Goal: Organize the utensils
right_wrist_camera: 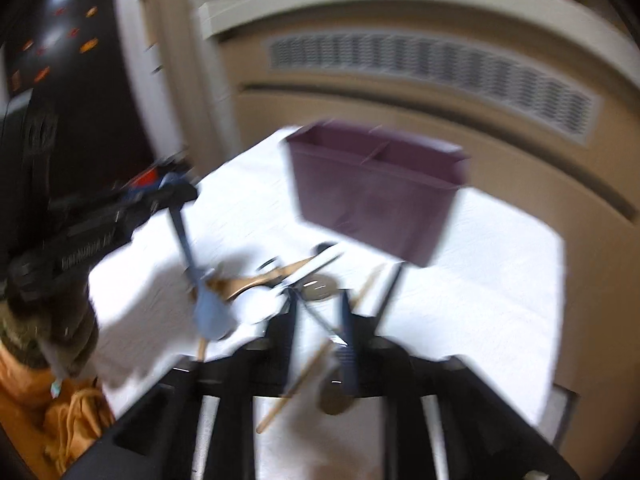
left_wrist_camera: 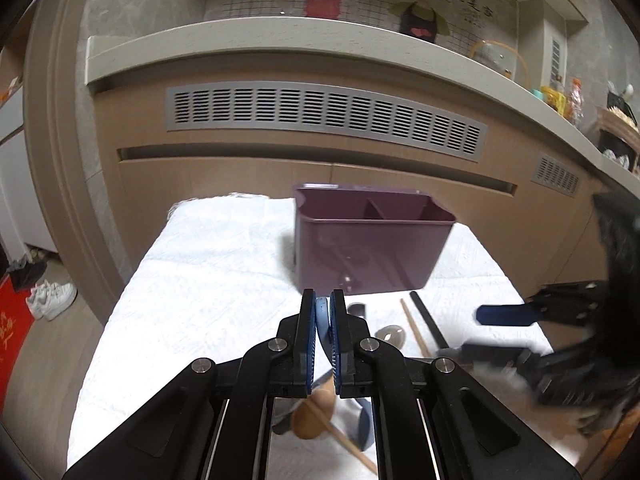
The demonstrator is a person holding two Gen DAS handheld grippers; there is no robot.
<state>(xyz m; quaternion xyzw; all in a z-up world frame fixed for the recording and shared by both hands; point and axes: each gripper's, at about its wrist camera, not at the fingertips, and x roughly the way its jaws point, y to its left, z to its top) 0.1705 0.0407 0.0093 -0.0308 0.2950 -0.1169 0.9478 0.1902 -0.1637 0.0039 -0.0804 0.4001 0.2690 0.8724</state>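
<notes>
**Blue utensil pinched in left gripper; right gripper spread over the pile**

The blue-grey utensil (left_wrist_camera: 321, 314) is sitting between the pads of the left gripper (left_wrist_camera: 322, 300), which are pressing together on its thin handle. In the right wrist view the utensil (right_wrist_camera: 210, 314) is hanging down from that gripper (right_wrist_camera: 176, 196), its broad blue-grey head lying just over the pile; whether it is touching the pile cannot be told through the blur.

The pile is lying on the white-cloth surface (left_wrist_camera: 208, 272), between the grippers and the bin: a wooden spoon (left_wrist_camera: 314, 412), a metal spoon (left_wrist_camera: 390, 336), a pale chopstick (left_wrist_camera: 416, 330) and a long black utensil (left_wrist_camera: 430, 326). The chopstick and the black utensil are lying side by side, angled toward the bin.

The maroon utensil bin (left_wrist_camera: 368, 248) is standing upright toward the far edge of the surface, with a divider splitting it into compartments. Its compartments are showing no contents from these angles.

The right gripper (right_wrist_camera: 320, 312) is pointing down at the near end of the pile with its jaws spread apart. A chopstick (right_wrist_camera: 298, 384) is crossing the gap between them, but the pads are not pressing on it. From the left wrist view this gripper (left_wrist_camera: 486, 332) is reaching in from the right edge, motion-blurred.

An orange sleeve (right_wrist_camera: 48, 408) is showing at lower left.
</notes>
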